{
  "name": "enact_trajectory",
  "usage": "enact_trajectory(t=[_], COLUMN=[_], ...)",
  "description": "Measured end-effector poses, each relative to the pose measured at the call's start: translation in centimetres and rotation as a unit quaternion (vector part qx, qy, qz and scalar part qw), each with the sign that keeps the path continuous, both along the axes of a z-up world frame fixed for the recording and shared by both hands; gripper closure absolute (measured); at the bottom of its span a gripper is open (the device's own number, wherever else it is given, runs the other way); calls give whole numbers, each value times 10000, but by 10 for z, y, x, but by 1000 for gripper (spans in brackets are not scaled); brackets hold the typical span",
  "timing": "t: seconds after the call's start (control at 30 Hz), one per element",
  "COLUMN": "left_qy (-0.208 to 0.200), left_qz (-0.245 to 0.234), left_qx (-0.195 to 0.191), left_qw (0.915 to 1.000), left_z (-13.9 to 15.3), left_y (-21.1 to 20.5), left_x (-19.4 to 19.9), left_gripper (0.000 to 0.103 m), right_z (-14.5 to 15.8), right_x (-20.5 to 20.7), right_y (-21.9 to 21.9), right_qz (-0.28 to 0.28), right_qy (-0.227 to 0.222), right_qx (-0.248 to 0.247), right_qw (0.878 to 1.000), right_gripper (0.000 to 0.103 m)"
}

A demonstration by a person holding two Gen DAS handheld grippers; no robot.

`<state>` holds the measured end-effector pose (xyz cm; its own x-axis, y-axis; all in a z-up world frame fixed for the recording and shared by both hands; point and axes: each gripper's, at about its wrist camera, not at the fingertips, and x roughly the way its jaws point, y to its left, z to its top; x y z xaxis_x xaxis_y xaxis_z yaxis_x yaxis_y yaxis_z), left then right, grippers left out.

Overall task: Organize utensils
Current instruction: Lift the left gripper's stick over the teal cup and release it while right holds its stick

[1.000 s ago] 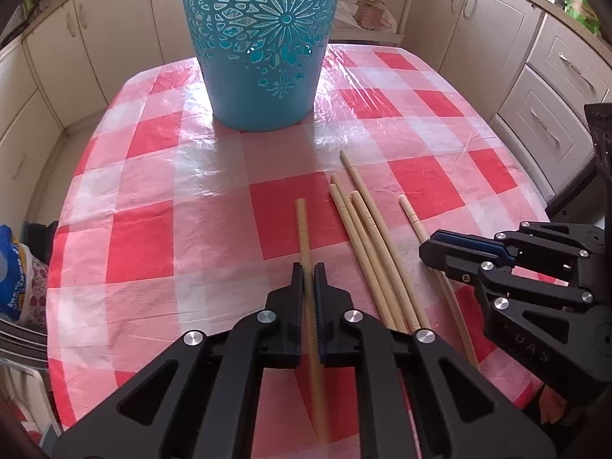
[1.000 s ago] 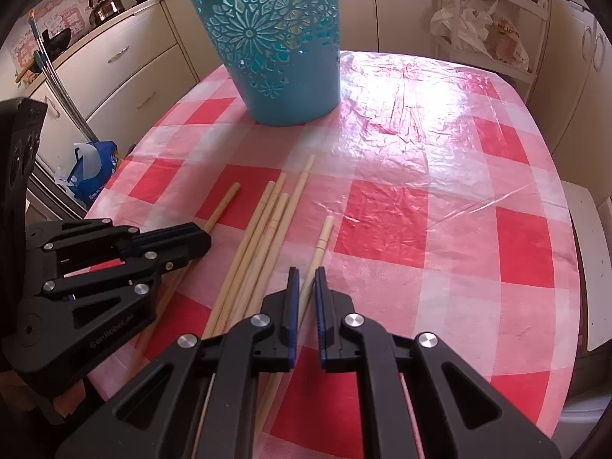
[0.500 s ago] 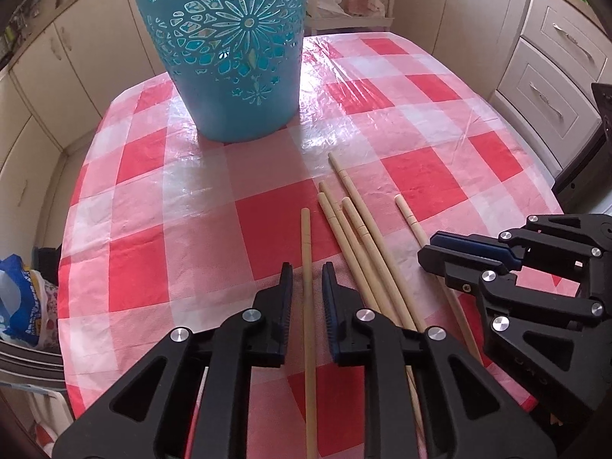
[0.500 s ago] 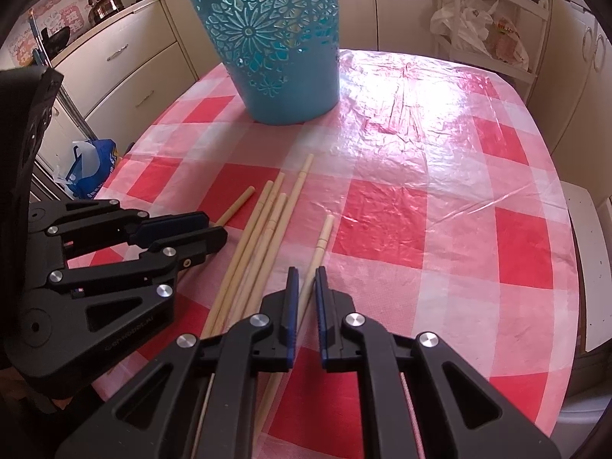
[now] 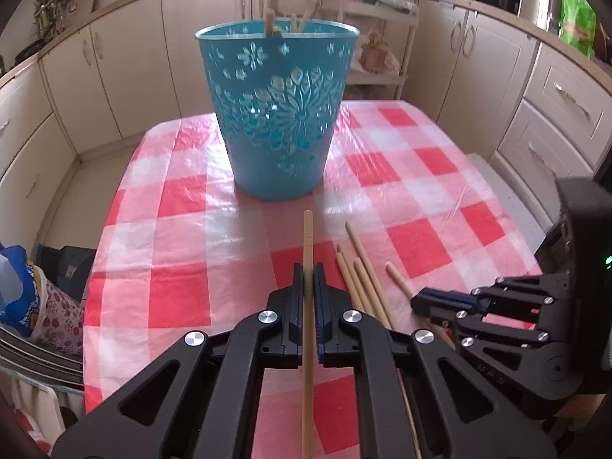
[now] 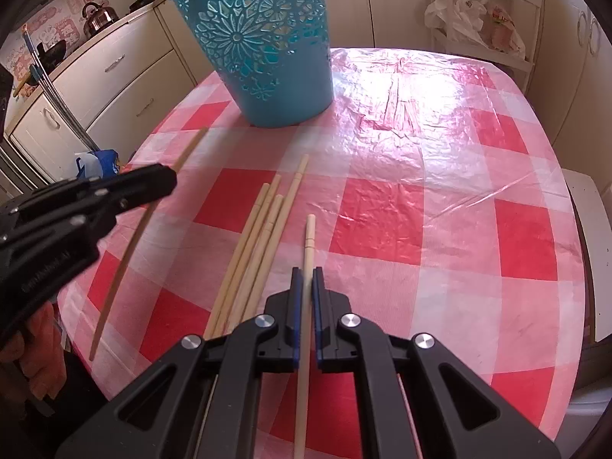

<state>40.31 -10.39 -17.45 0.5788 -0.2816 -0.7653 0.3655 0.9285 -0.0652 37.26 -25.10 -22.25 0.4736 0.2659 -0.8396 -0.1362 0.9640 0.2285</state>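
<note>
Clamping one pale wooden chopstick (image 5: 308, 252) in my left gripper (image 5: 308, 279) and another chopstick (image 6: 309, 237) in my right gripper (image 6: 304, 283), I judge the task partly done: some sticks already stand in the blue perforated plastic bucket (image 5: 277, 114) at twelve o'clock, four loose chopsticks (image 6: 260, 237) remain on the red-checked tablecloth (image 6: 420, 210) at eleven. Lettering moulded on the grippers is unreadable.
</note>
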Motion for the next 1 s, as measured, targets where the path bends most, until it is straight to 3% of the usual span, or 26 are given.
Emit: enact_trajectory(t=[0.2,0.33,0.5,0.8,1.0], left_qy=[-1003,-1743,-2360,-3127,-3426], left_qz=[250,500,770,931,1053], left_qx=[-784,-1249,-1676,-2320,-2327], left_qw=[9916,9755,9541,9163,9041], left_z=[54,90,126,163,170], left_y=[26,43,53,48,35], left_x=[-5,-2,20,63,91], left_gripper=[98,98,98,98,98], right_z=[3,4,4,4,3], right_x=[0,1,1,3,5], right_y=[-2,0,1,-6,-5], right_qz=[-34,-29,-53,-149,-105], right_qy=[-20,-40,-50,-54,-26], right_qx=[126,147,162,248,283], right_qw=[9999,9999,9998,9996,9995], right_gripper=[97,97,97,97,97])
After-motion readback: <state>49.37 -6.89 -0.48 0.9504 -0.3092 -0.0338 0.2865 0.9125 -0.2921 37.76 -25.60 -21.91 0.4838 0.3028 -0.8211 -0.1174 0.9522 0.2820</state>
